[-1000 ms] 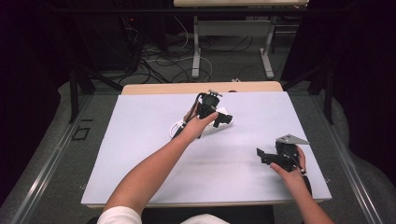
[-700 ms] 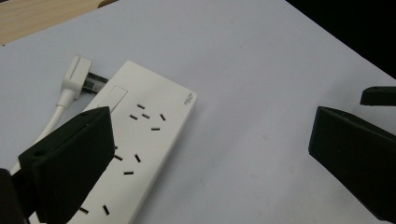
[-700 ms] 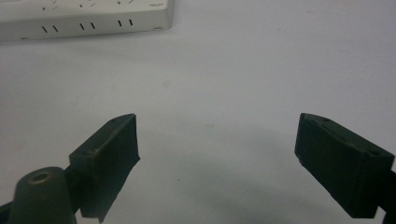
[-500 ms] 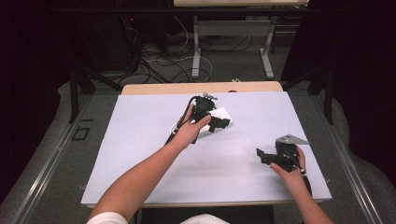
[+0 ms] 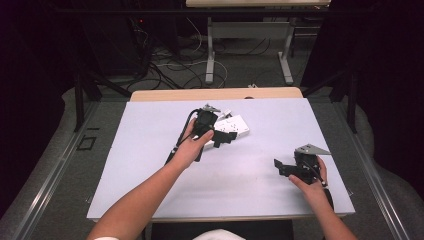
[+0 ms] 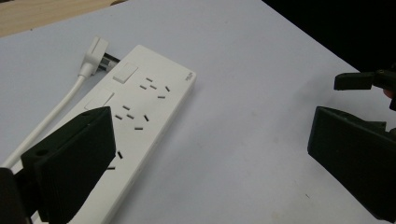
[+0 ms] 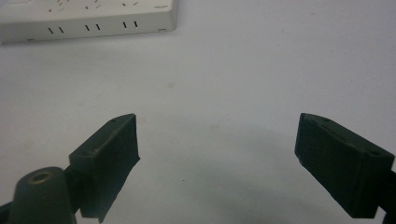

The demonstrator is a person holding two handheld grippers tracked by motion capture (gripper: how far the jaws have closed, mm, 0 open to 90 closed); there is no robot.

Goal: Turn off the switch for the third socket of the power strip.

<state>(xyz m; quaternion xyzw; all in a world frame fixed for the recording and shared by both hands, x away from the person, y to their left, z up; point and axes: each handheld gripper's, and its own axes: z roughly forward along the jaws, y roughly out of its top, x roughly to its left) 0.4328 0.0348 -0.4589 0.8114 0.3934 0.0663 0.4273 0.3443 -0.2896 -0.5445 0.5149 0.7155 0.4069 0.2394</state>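
A white power strip (image 5: 236, 125) lies on the white table sheet (image 5: 150, 150), back of centre. In the left gripper view the power strip (image 6: 149, 102) has several sockets and two switches, with a white plug (image 6: 95, 52) and cable (image 6: 51, 116) at its far end. My left gripper (image 5: 225, 138) hovers at the strip's near left side, open, its left jaw over the strip, nothing held (image 6: 210, 135). My right gripper (image 5: 279, 166) rests low at the front right, open and empty (image 7: 217, 135), well apart from the power strip (image 7: 88, 18) ahead of it.
A wooden tabletop edge (image 5: 215, 94) runs behind the sheet. Beyond it are table legs and cables on the floor (image 5: 200, 65). The sheet's front edge (image 5: 215, 218) is near the person's forearms. The right gripper (image 6: 364, 81) appears far off in the left gripper view.
My left gripper has shifted to the left and a little toward the person, now sitting over the strip's near end. The right gripper has stayed where it was.
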